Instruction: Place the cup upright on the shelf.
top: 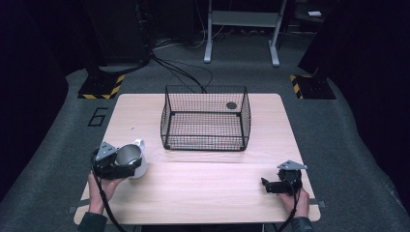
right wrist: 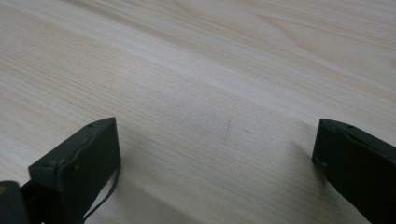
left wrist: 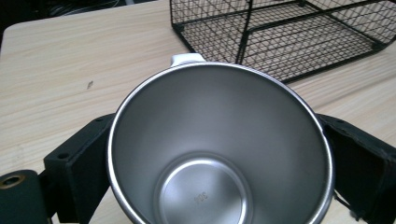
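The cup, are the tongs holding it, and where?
Yes. The left tongs hold the metal cup by its sides, one jaw against each side of the body, not the white handle. The right tongs are open, holding nothing.

Black claws (top: 129, 166); grey plates; dark sleeves

In the left gripper view, the steel mug (left wrist: 219, 149) runs off the bottom edge, its near rim and base partly cut away, and it hides most of its own white handle (left wrist: 187, 58), of which a sliver shows above the far rim. The stamped mark on the mug's floor is too faint to read. The wire basket (left wrist: 280, 37) is cropped by the top and right edges. Seen from above, the left gripper (top: 117, 165) covers the mug's lower wall, and a small dark disc (top: 231, 105) behind the basket mesh cannot be identified. In the right gripper view, both jaws leave the frame at the bottom.
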